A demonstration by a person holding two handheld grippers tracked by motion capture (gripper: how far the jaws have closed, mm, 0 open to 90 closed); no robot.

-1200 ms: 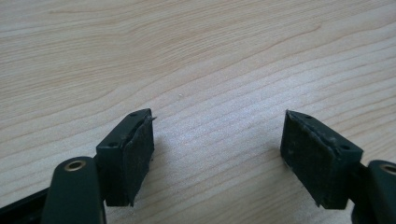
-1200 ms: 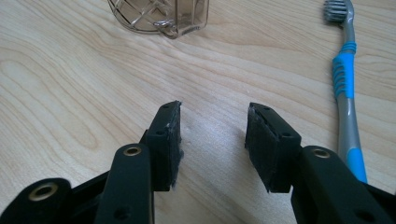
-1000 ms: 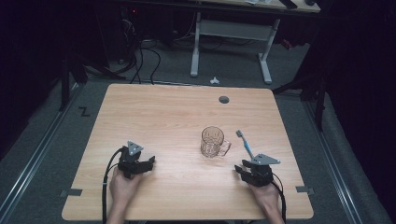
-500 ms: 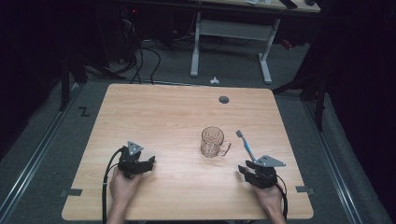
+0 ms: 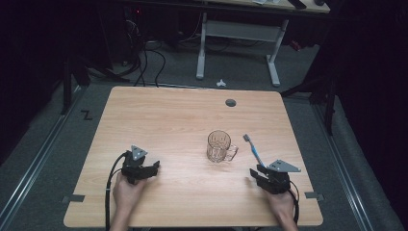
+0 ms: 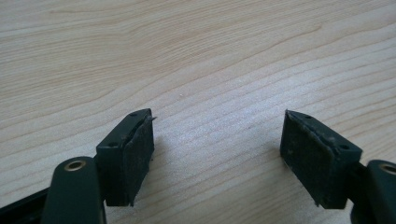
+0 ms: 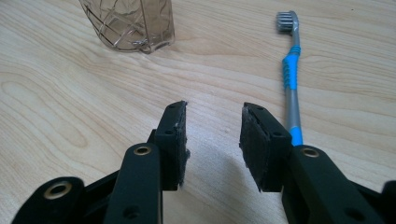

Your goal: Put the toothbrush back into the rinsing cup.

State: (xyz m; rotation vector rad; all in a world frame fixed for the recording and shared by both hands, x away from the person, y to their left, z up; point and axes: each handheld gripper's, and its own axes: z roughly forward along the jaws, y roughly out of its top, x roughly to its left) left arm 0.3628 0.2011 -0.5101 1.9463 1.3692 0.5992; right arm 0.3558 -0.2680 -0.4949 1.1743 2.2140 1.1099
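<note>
Bench [image 5: 159, 120]: pale wood-grain top; round dark hole [image 5: 231, 102] near its far edge.
Left tongs [image 5: 155, 167]: rest on the near left part of the bench, held in the person's left hand [image 5: 126, 190]; cable trails back toward the near edge. In the left gripper view [image 6: 217, 140] the jaws stand wide apart, with bare wood between the pads.
Right tongs [image 5: 254, 174]: near right part of the bench, in the right hand [image 5: 280, 202], grey three-cornered plate on top. In the right gripper view [image 7: 212, 140] the jaws are partly apart, a narrower gap than the left pair; they have just been closing, with only bench surface between them.
Toothbrush [image 5: 253, 150]: lies flat on the bench just beyond the right tongs, grey handle with blue grip, bristled head pointing away from the person. In the right gripper view [image 7: 291, 79] it runs alongside the outer face of one jaw, outside the gap; whether it touches the jaw cannot be told.
Mug [image 5: 219, 146]: clear brownish glass, upright, handle toward the toothbrush; stands near the brush but apart from it, between the two tongs and a little farther in.
Beyond the bench: grey floor, white desk frame [image 5: 238, 38], dark cables.
</note>
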